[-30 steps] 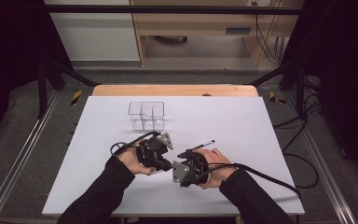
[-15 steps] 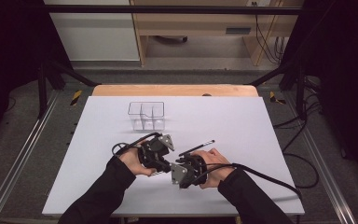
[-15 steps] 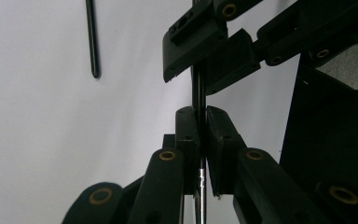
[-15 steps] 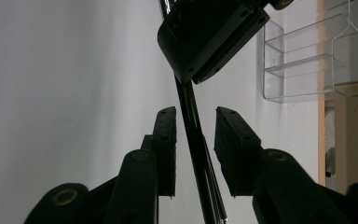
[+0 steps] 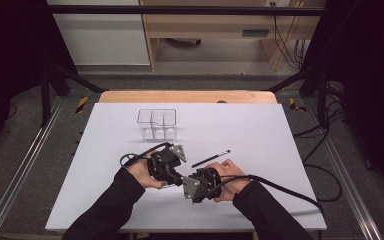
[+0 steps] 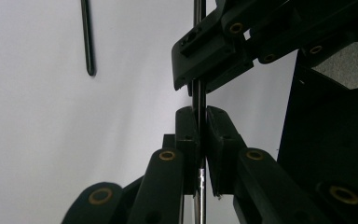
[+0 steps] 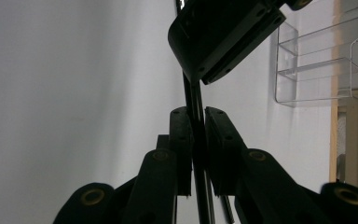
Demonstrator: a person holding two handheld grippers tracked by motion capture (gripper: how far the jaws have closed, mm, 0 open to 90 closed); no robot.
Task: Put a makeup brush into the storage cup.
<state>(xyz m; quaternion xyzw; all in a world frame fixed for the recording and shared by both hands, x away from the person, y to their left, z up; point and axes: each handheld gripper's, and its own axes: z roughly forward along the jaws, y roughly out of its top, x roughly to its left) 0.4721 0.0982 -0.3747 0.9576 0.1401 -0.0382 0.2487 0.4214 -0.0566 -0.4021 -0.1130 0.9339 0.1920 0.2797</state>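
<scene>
A thin black pen [image 6: 199, 93] runs between my two grippers, which face each other tip to tip near the table's front middle. My left gripper [image 6: 199, 114] is shut on it, its pads pressed on the shaft. My right gripper [image 7: 195, 114] has just been closing and now clamps the same pen [image 7: 191, 95] from the other end. In the high view the left gripper [image 5: 172, 175] and the right gripper [image 5: 187, 181] meet, each held in a hand. A second black pen [image 5: 211, 158] lies loose on the white table [image 5: 280, 140], just beyond the right hand.
A clear plastic organiser [image 5: 157, 124] with several compartments stands empty at the back of the table, left of centre. It also appears as the organiser [image 7: 321, 65] in the right gripper view. Black cables [image 5: 280, 187] trail from the grippers. Metal rails run along both sides of the table.
Both hands have kept their places near the table's front. The loose pen and the organiser have not moved.
</scene>
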